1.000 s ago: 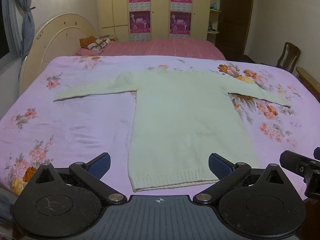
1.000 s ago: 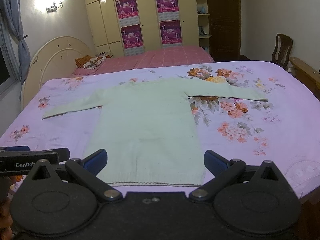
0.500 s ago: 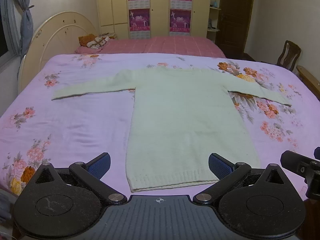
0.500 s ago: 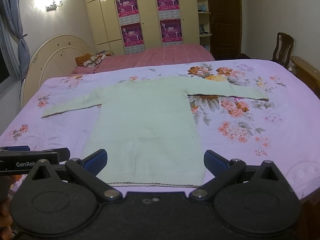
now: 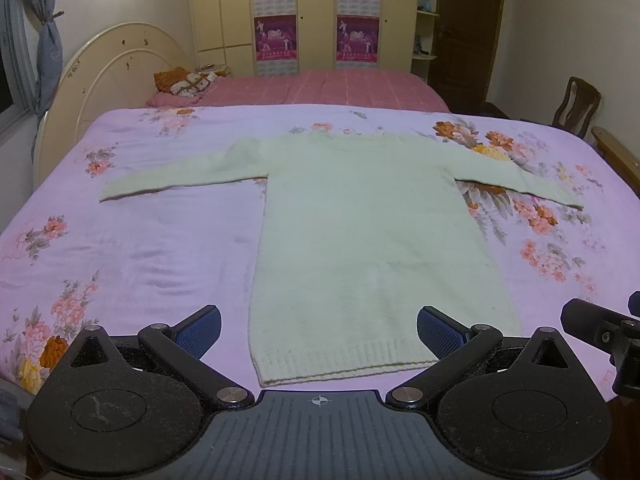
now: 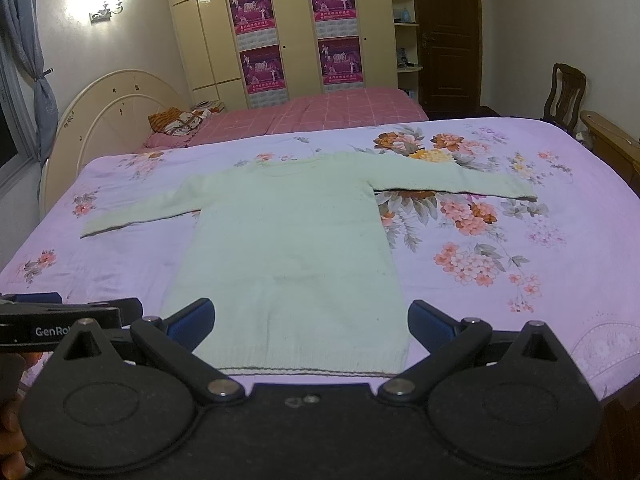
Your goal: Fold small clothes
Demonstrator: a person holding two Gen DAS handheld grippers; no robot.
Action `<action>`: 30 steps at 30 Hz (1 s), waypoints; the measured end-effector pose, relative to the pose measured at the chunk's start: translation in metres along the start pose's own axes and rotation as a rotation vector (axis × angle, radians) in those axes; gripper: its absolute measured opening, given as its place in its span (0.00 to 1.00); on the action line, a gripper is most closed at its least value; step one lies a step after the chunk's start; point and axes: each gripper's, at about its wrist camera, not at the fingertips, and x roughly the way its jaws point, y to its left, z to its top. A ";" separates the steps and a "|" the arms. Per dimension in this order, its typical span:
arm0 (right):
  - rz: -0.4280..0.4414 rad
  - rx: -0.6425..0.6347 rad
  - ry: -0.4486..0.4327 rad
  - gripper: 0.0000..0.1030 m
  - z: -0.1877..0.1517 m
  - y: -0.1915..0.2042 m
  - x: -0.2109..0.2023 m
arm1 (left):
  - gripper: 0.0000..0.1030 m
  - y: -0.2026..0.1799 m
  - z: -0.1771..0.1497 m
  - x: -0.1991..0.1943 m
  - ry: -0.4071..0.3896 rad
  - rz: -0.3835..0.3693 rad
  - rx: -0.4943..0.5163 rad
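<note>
Sweater [image 5: 360, 240] lies flat on the bed [image 5: 140, 248], sleeves spread, hem nearest me. Left gripper [image 5: 319, 328] and right gripper [image 6: 310, 322] both spread wide, holding nothing, hovering at the hem. I'd pinch a cuff first, fold sleeves inward, keep the body unwrinkled.

I am working in a home bedroom. Evidence: a bed with a floral pink sheet [image 5: 120, 248], a curved cream headboard [image 5: 116, 68], a second bed [image 6: 320, 110], tall wardrobe doors [image 6: 292, 28], a wooden chair [image 6: 564, 92].
</note>
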 end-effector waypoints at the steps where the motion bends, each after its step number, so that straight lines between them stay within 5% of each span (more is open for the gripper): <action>1: 0.000 -0.001 0.001 0.99 0.000 0.000 0.000 | 1.00 0.000 0.000 0.001 0.001 0.001 0.000; 30: -0.031 0.007 0.021 0.99 0.018 -0.013 0.043 | 1.00 -0.013 0.025 0.055 0.048 0.004 0.013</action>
